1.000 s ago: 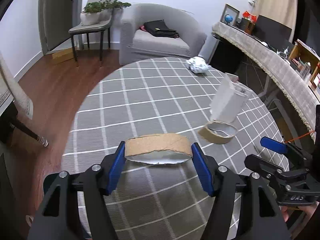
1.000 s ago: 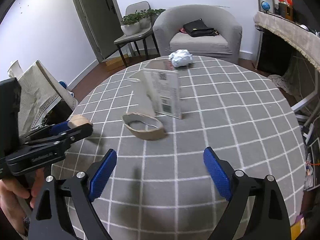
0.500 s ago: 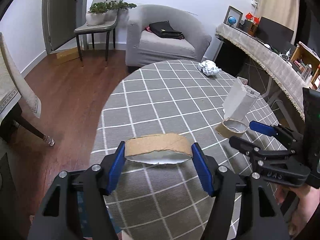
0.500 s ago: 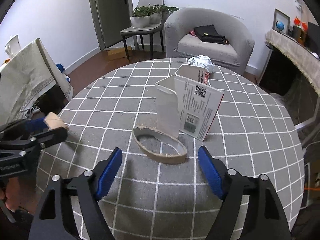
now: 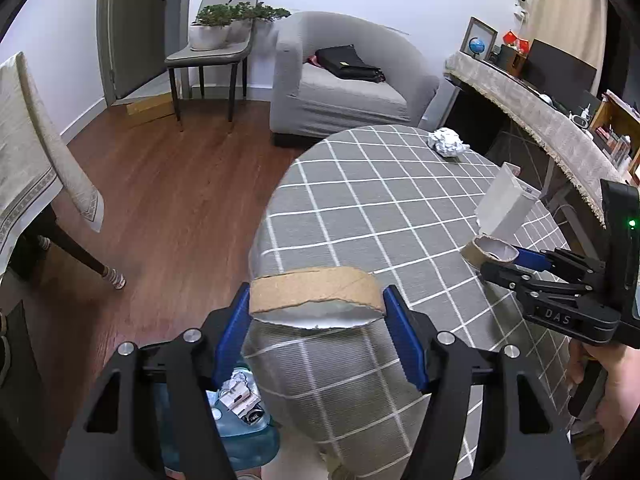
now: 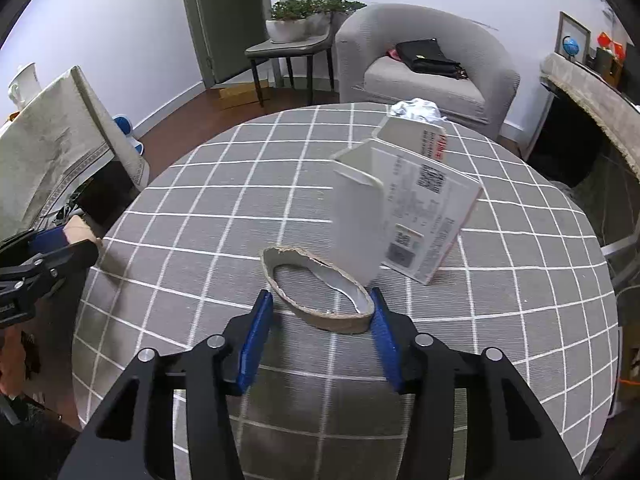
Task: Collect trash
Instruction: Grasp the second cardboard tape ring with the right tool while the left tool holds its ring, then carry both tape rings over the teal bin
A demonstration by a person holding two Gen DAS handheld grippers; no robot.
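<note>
My left gripper [image 5: 318, 320] is shut on a brown cardboard ring [image 5: 316, 294] and holds it over the table's left edge, above a blue bin [image 5: 236, 420] with trash on the floor. My right gripper [image 6: 320, 332] is open, its blue pads on either side of a second, torn cardboard ring [image 6: 320, 292] that lies on the table; it also shows in the left wrist view [image 5: 490, 252]. A white printed carton [image 6: 400, 204] lies behind that ring. A crumpled white paper ball [image 5: 447, 142] sits at the table's far edge.
The round table has a grey checked cloth [image 6: 200, 184]. A grey armchair [image 6: 432, 60] with a black bag stands behind it. A chair with potted plants [image 5: 218, 46] stands by the door. A cloth-covered table [image 5: 36, 168] is at the left, a long shelf [image 5: 540, 120] at the right.
My left gripper has carried its ring leftward off the table to above the bin. My right gripper has moved forward and lower, so its pads now flank the torn ring.
</note>
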